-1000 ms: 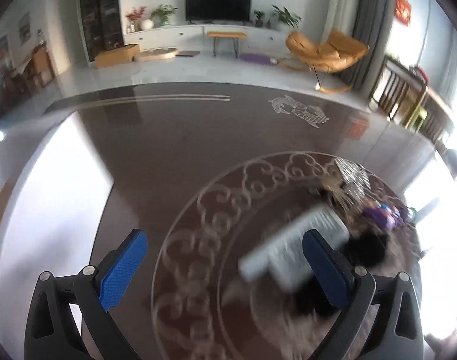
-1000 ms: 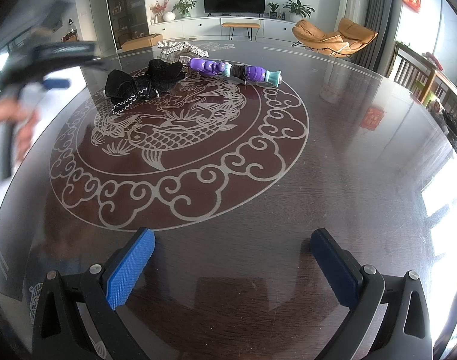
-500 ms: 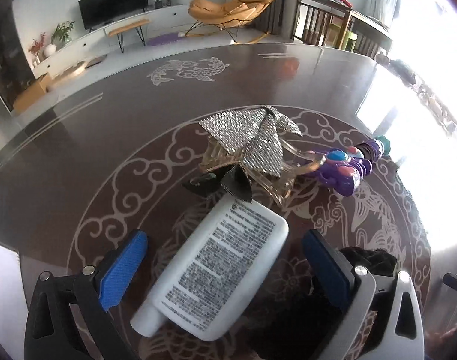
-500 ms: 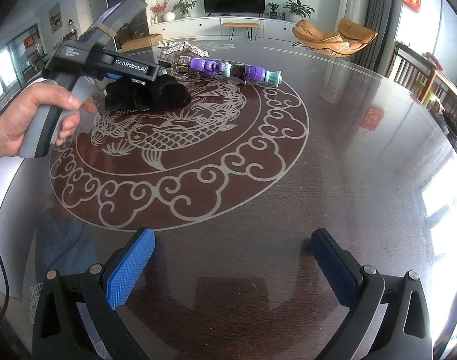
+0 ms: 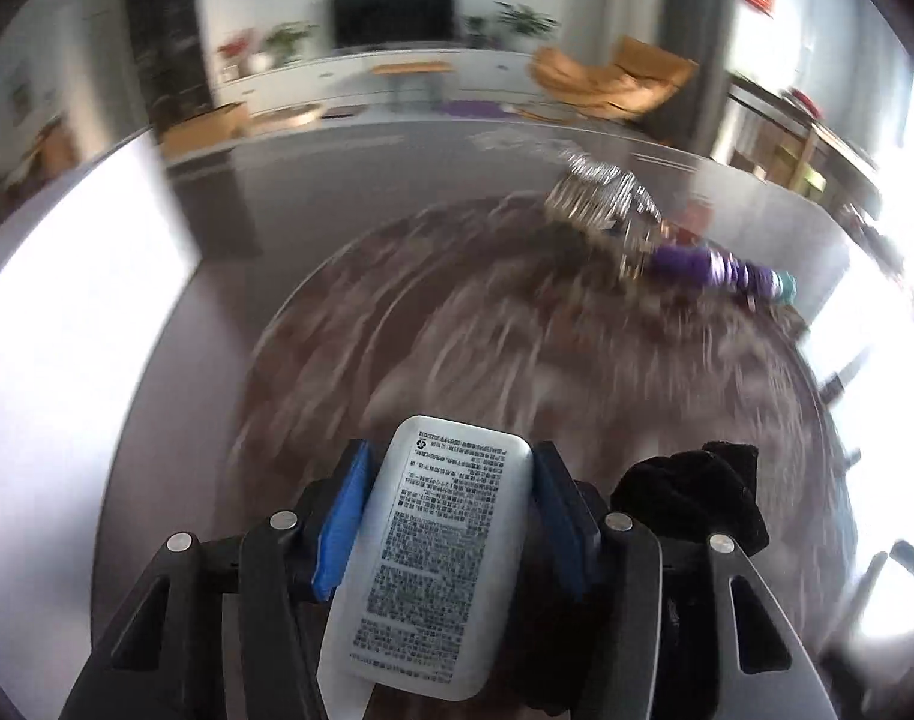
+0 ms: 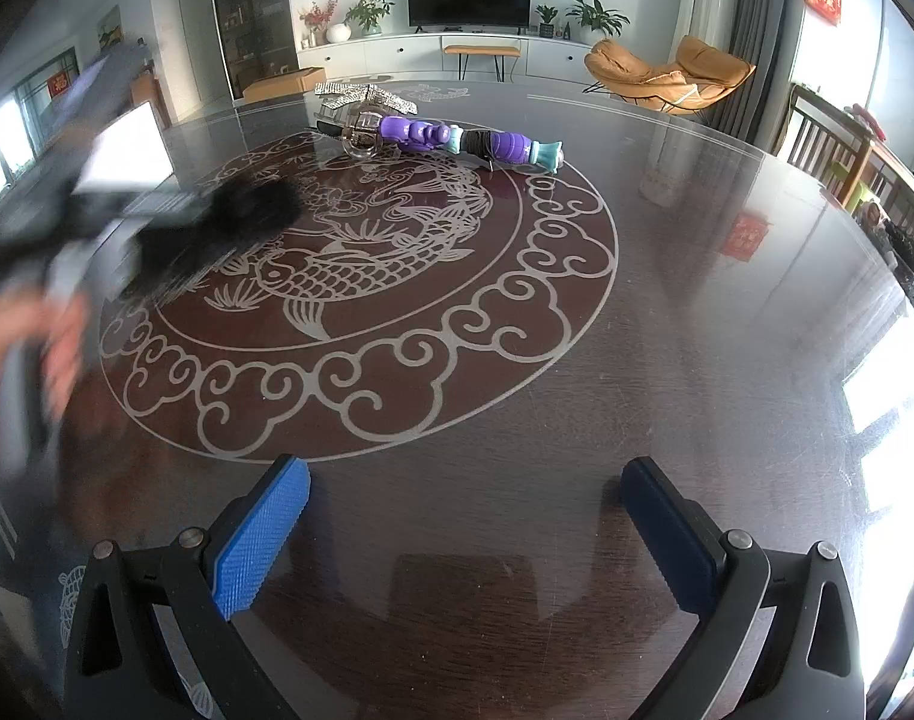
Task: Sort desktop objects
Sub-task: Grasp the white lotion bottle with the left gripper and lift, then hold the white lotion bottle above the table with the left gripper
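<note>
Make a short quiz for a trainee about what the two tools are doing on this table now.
1. True or false: the right tool holds a toy.
2. What is between the pads of the left tool? A: a bottle. B: a purple toy. C: a silver bow.
3. In the left wrist view, what colour is the cloth to the right of the bottle?

Key
1. False: its jaws are open, with nothing between them.
2. A: the jaws are closing, and the pads already touch both sides of the bottle.
3. Black.
</note>
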Demonstrator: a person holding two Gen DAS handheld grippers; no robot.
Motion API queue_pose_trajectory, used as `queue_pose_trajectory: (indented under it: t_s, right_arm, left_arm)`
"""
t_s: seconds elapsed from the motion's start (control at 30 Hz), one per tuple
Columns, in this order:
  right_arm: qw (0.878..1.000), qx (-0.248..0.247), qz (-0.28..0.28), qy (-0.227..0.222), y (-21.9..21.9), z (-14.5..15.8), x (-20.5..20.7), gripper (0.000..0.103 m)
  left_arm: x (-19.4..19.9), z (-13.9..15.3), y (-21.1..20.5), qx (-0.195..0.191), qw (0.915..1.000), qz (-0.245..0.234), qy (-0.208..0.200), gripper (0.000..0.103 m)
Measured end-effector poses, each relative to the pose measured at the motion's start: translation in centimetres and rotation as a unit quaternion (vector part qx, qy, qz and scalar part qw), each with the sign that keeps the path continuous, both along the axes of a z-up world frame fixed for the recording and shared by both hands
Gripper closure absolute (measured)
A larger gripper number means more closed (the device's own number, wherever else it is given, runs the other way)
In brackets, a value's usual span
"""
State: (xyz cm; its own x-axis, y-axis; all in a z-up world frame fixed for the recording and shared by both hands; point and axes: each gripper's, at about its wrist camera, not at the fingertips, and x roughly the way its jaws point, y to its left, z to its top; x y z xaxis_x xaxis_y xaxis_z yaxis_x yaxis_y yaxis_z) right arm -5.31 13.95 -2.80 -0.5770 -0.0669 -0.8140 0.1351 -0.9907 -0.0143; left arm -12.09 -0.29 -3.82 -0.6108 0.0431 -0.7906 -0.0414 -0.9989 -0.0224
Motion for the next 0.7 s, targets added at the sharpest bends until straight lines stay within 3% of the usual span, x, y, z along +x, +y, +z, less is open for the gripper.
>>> queue_pose_trajectory:
  t_s: [0.17, 0.2, 0.23, 0.3, 0.43, 0.5, 0.7]
  right_arm:
    - [1.0, 0.0, 0.0, 0.0, 0.0, 0.0, 0.0, 0.0]
    - [1.0, 0.0, 0.0, 0.0, 0.0, 0.0, 0.0, 0.0]
    - [1.0, 0.0, 0.0, 0.0, 0.0, 0.0, 0.0, 0.0]
    - [1.0, 0.0, 0.0, 0.0, 0.0, 0.0, 0.0, 0.0]
    - [1.0, 0.0, 0.0, 0.0, 0.0, 0.0, 0.0, 0.0]
    - [1.0, 0.0, 0.0, 0.0, 0.0, 0.0, 0.0, 0.0]
    - [1.0, 0.0, 0.0, 0.0, 0.0, 0.0, 0.0, 0.0]
  left_arm:
    - [7.4, -0.4, -3.8, 0.036, 0.9977, 0.057, 0.007, 0.047]
    - [8.1, -0.4, -4.1, 0.039, 0.9977, 0.056, 0.004, 0.036]
    - [8.4, -0.5, -4.2, 0.037, 0.9978, 0.055, -0.001, 0.014]
    - [8.6, -0.8, -4.5, 0.029, 0.9981, 0.051, -0.018, 0.003]
    - [8.3, -1.1, -4.6, 0.012, 0.9994, 0.019, -0.026, 0.0]
    - [8.3, -1.4, -4.0, -0.015, 0.9994, 0.004, -0.032, 0.0]
    - [8.2, -1.6, -3.8, -0.01, 0.9996, 0.008, -0.026, 0.0]
